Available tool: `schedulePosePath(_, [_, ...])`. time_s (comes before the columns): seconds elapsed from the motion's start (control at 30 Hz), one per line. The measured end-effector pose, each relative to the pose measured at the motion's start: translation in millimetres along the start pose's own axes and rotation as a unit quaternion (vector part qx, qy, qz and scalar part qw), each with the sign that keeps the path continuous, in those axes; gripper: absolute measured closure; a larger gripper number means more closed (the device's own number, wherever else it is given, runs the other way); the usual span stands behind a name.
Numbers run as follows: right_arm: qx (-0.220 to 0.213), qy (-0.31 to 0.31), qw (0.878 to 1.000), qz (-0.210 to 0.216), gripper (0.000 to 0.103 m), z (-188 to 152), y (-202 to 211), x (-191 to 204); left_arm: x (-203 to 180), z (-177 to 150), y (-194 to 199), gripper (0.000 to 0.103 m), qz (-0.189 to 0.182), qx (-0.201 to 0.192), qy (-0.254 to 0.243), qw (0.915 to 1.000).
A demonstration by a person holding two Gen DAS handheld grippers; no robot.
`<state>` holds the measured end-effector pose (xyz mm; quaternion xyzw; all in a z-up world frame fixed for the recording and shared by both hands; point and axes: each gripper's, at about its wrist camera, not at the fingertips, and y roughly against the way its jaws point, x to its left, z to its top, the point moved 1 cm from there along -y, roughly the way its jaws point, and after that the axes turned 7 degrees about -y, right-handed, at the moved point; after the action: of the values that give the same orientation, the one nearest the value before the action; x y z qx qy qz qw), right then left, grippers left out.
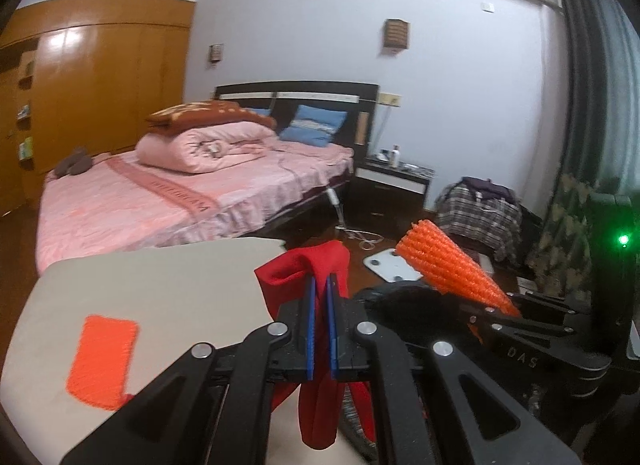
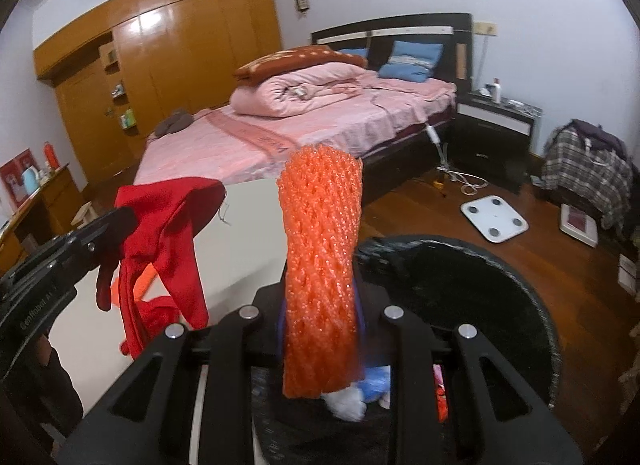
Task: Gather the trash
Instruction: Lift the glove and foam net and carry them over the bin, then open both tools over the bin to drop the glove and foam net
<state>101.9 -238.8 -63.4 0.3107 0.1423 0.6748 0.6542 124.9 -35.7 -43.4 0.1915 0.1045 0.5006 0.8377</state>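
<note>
The left gripper point(image 1: 321, 297) clamps a red cloth point(image 1: 316, 265) that hangs limp over the table point(image 1: 160, 285). The right gripper point(image 2: 320, 305) squeezes an orange foam net point(image 2: 320, 233), held upright just above the black bin point(image 2: 520, 289). A second orange net point(image 1: 102, 361) lies flat on the table, near its edge.
</note>
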Motion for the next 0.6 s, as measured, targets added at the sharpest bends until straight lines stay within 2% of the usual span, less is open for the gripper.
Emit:
schedulePosePath(0.33, [-0.007,-0.028,0.998,-0.05,0.079,-13,17,-58,-62,9,-29,0.098,-0.066,0.005,-0.028,0.9974])
schedulePosePath(0.6, [0.0,-0.043,0.996,-0.073,0.079,-26,18,-89,-93,6,-59,0.098,-0.099,0.026,-0.037,0.9941])
